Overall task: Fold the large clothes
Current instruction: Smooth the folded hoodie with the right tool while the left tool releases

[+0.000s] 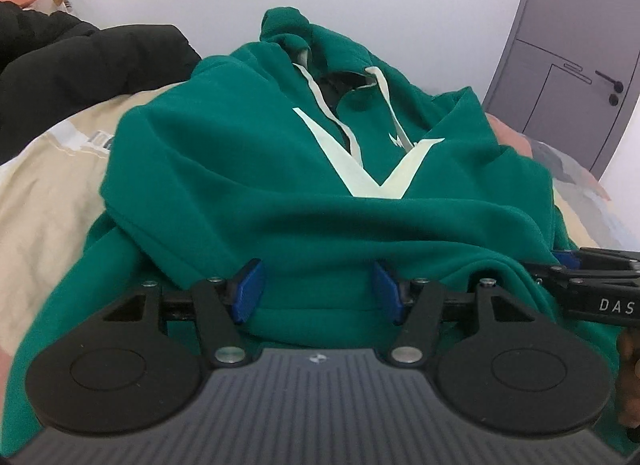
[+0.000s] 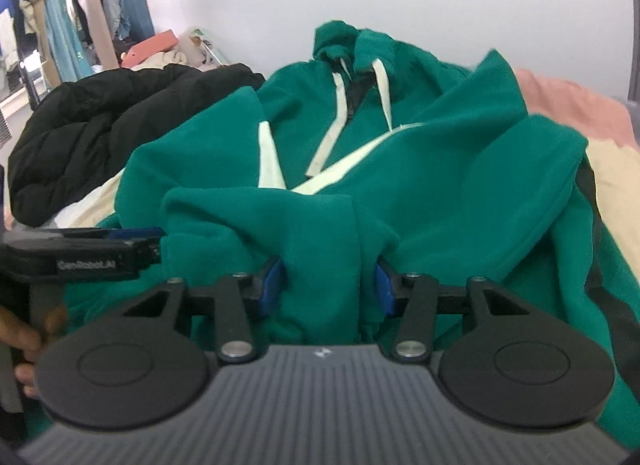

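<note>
1. The left gripper (image 1: 318, 291) stands open at the near hem of the green hoodie (image 1: 248, 169), cloth between its blue pads untouched.
2. The right gripper (image 2: 326, 285) pinches a bunched hoodie fold just beside it.
3. The hoodie lies on the bed (image 1: 48, 185), the black jacket (image 2: 92, 137) beyond its far-left shoulder.
4. Risk: thick fleece slipping from that pinch, skewing the fold.

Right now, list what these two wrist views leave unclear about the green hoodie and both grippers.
- Hoodie hem: hidden under each camera's own gripper body in both views.
- Left gripper: fabric lies between its fingers; whether the pads press it is unclear.
- Right gripper: a fold bunches between the fingers; the contact sits behind the cloth.
- Black jacket: cut off by the left edge of both views.
</note>
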`<state>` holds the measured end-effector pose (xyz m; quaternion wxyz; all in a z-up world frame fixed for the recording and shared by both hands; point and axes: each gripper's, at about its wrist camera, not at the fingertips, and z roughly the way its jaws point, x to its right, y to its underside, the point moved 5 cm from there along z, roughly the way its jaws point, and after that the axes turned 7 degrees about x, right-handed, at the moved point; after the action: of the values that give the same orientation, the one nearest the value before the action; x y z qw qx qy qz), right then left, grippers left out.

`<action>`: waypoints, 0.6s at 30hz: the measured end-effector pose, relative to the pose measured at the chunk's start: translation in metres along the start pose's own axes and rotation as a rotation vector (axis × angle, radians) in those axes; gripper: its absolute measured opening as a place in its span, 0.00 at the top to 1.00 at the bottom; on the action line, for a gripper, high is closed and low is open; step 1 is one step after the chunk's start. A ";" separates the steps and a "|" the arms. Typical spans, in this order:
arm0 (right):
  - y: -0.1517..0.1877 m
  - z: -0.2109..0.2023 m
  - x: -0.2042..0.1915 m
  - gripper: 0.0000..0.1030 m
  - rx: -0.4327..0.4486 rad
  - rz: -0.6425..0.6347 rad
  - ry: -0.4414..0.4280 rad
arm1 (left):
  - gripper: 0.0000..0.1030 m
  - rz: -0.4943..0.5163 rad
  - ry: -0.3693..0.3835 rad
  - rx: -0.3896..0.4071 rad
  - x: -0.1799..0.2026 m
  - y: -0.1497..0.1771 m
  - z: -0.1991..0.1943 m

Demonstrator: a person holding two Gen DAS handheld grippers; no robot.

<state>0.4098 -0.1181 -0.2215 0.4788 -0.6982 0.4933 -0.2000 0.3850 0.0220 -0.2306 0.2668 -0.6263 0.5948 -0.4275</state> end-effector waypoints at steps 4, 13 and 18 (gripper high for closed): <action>0.005 0.004 0.007 0.49 -0.014 0.024 -0.015 | 0.37 -0.004 -0.002 -0.022 -0.001 0.001 0.003; 0.000 -0.014 0.010 0.35 0.028 0.083 -0.030 | 0.36 -0.028 -0.011 0.009 0.003 -0.016 -0.021; -0.016 -0.034 0.009 0.25 0.091 0.113 -0.036 | 0.34 -0.068 0.004 0.077 0.002 -0.049 -0.046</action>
<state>0.3962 -0.1414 -0.1943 0.5292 -0.6502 0.5138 -0.1822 0.3714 0.0357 -0.1663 0.2749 -0.6345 0.5567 -0.4603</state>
